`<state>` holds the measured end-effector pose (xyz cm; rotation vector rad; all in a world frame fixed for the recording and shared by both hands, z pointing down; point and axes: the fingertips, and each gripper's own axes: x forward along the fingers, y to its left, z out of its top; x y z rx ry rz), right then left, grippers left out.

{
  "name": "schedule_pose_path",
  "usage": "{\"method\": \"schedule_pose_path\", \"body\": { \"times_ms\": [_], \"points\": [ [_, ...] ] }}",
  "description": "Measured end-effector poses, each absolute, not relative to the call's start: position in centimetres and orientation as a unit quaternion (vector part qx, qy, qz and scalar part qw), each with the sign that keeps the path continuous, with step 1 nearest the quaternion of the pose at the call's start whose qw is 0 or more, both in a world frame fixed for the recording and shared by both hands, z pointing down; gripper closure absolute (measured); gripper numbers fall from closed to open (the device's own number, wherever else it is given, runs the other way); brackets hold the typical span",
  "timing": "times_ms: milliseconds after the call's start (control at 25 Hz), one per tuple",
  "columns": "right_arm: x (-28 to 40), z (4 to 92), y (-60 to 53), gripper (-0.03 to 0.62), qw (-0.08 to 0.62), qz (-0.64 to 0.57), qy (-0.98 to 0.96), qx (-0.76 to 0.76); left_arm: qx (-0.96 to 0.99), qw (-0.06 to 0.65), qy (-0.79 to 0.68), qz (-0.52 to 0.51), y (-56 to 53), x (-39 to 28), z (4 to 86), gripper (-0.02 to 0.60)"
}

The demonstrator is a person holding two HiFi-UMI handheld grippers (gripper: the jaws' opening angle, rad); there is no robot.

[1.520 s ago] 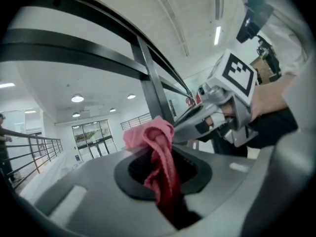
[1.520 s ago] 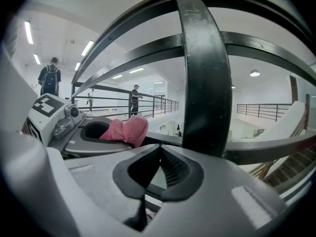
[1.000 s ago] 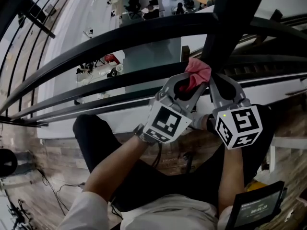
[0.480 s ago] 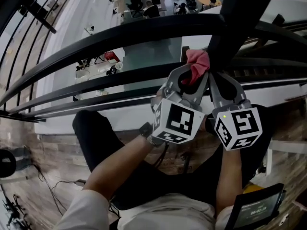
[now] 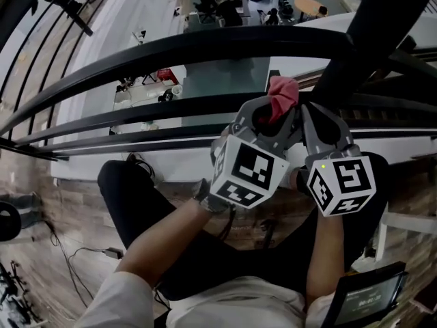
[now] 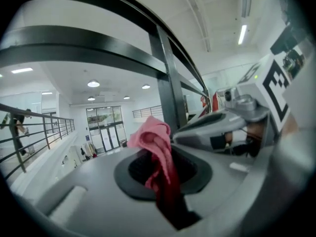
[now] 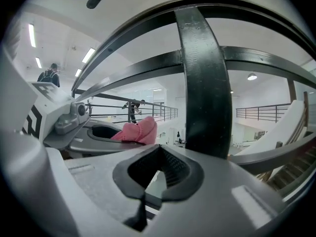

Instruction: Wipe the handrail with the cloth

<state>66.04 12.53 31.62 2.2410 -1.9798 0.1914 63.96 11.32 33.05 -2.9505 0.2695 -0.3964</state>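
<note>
A pink cloth [image 5: 283, 91] is bunched between the jaws of my left gripper [image 5: 272, 109], which is shut on it. The cloth sits just below the black curved handrail [image 5: 205, 45], beside the dark upright post [image 5: 372, 29]. In the left gripper view the cloth [image 6: 157, 149] sticks up out of the closed pads, with the post [image 6: 168, 83] behind it. My right gripper [image 5: 316, 117] is close beside the left one, near the foot of the post. Its jaws [image 7: 145, 194] are shut and hold nothing. The post [image 7: 205, 83] stands right ahead of it, and the cloth [image 7: 136, 132] shows to its left.
Lower rails [image 5: 136, 118] run parallel under the handrail. Beyond the railing is a drop to a floor far below with chairs and tables [image 5: 232, 5]. The person's legs and a wooden floor [image 5: 48, 203] are under the grippers. A dark tablet [image 5: 365, 303] lies at bottom right.
Both grippers stay side by side at the post with the cloth still held. The left gripper has tilted slightly and the head view has shifted a little.
</note>
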Motion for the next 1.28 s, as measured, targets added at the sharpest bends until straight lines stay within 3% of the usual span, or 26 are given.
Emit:
{"method": "schedule_pose_path", "body": {
  "times_ms": [1280],
  "points": [
    [54.7, 31.3, 5.9, 0.592, 0.084, 0.061, -0.722, 0.684, -0.971, -0.012, 0.191, -0.140, 2.3, 48.6, 32.6, 0.517]
  ]
}}
